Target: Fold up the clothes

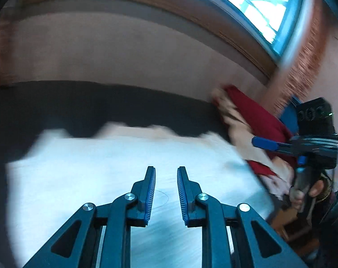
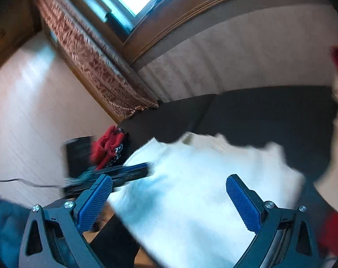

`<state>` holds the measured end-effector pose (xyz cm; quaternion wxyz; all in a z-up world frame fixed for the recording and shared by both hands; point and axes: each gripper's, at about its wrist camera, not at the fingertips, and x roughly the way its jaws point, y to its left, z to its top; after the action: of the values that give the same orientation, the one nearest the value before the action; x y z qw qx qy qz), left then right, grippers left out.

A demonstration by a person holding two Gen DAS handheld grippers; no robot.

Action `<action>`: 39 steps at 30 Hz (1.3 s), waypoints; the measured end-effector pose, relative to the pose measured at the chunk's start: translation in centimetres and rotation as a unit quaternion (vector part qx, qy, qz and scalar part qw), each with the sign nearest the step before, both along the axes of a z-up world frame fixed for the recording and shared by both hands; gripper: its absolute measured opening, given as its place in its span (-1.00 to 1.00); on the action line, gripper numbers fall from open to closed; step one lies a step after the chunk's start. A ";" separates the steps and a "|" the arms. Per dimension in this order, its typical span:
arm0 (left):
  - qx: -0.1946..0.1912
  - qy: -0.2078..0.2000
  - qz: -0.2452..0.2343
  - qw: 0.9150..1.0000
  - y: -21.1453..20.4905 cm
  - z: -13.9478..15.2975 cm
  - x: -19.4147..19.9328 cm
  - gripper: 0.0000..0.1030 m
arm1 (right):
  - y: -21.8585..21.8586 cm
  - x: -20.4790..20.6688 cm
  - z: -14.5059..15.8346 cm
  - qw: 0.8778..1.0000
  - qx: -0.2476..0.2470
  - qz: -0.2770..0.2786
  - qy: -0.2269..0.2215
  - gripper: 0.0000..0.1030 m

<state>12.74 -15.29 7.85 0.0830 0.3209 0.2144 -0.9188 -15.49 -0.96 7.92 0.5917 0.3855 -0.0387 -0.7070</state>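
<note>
Both frames are pretty motion-blurred, so take the fine detail with a grain of salt.

The main thing is a white garment point(image 1: 128, 174) spread out flat over a dark surface point(image 1: 79, 107) — can't tell if that's a tabletop or a bed, it just reads as a dark cover running back to the wall. The cloth's far edge looks wavy and uneven against the dark cover. It fills most of the near part of the surface in both views point(image 2: 202, 189).

The left gripper point(image 1: 166, 174) hangs over the near part of the white cloth with its jaws a small way apart and nothing between them. The right gripper point(image 2: 169, 192) is above the same cloth with its jaws spread wide, also holding nothing. From the left wrist view you can see the right gripper off at the right edge of the surface, with a hand point(image 1: 303, 193) wrapped around its handle.

Along that right edge there's a pile of red and pale clothes point(image 1: 253, 120). The right wrist view also shows a red bundle point(image 2: 106, 145) off past the surface's left corner, by the pink wall.

Behind everything: a window point(image 1: 256, 4) and a patterned curtain point(image 2: 88, 58).
</note>
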 end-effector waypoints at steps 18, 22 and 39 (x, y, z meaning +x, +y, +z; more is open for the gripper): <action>0.123 -0.054 -0.041 0.990 -6.7 -6.3 11.3 -0.51 | -12.5 -0.9 -10.0 0.983 0.156 -0.017 0.097 1.00; 0.187 -0.059 -0.067 0.978 -7.0 -7.4 10.9 -0.51 | -12.4 -0.8 -9.9 0.983 0.154 -0.019 0.099 1.00; 0.189 -0.054 0.009 0.980 -7.3 -6.5 13.7 -0.81 | -11.2 -1.2 -9.6 0.986 0.139 -0.020 0.090 1.00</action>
<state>26.46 -22.59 1.38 0.0404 0.3785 0.3820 -0.8421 -16.66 -12.15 -1.65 0.5191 0.3985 0.1059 -0.7487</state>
